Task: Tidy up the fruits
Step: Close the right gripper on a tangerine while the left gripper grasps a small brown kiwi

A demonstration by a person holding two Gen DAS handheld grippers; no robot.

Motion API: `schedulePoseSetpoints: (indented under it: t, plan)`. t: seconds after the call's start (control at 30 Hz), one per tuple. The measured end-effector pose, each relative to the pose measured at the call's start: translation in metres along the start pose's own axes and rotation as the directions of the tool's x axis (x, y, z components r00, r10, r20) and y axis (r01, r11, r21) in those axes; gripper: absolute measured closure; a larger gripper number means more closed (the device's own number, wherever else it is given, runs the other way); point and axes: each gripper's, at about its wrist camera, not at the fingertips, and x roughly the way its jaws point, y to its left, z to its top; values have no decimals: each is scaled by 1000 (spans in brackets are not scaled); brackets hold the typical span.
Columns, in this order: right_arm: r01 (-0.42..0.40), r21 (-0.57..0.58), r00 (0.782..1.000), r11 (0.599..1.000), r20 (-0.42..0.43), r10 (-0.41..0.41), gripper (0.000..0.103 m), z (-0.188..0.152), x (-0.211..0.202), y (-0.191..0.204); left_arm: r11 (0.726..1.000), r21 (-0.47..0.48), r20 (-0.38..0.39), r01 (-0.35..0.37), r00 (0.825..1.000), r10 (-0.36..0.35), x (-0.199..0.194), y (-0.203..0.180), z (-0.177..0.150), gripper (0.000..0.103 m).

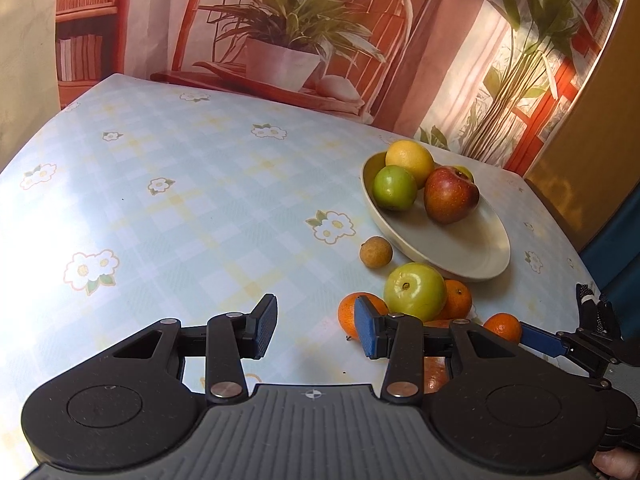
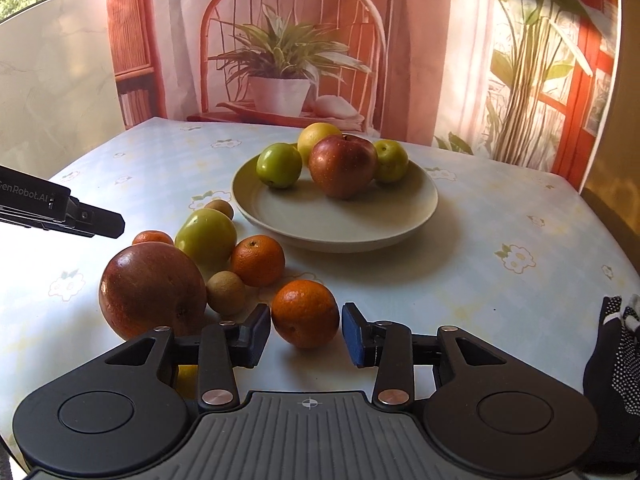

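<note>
The left hand-held gripper (image 1: 316, 326) hovers over the flowered worktop (image 1: 180, 200) with nothing between its parted jaws. A pale plate (image 1: 460, 248) holds a red apple (image 1: 450, 194), a green fruit (image 1: 394, 187) and a yellow one (image 1: 410, 158). Beside it lie a green apple (image 1: 414, 290), oranges (image 1: 350, 314) and a small brown fruit (image 1: 375, 252).

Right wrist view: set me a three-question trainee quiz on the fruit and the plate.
1. True or false: both red apples lie on the plate.
2. How many fruits lie on the plate? A: two. B: four. C: six.
3. Fill in: the fruit nearest the right gripper is an ___.
Key: 1 false, one apple is on the table; 2 B; 3 orange.
</note>
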Motion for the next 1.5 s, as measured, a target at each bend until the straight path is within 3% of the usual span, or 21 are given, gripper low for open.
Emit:
schedulePoseSetpoints:
  t: [0.13,0.7,1.03,1.37,1.5]
  plan:
    - [-8,17,1000,1000,21,8,72,-3,1,-6,1000,-17,-3,20,1000,-20,1,1,1,58]
    - [5,11,993,1000,119,-6,63,6,23,-25,999,-31,7,29,1000,-29,2,1,3,58]
    - [-12,81,991,997,131,1,67,1,26,-35,998,-48,-1,37,999,-37,5,3,5,58]
    - [-17,100,990,995,143,2,67,-1,24,-38,993,-77,-24,90,995,-92,25,2,35,59]
    - [-21,109,990,994,140,6,67,0,25,-40,995,15,-39,99,994,-98,49,-9,47,64]
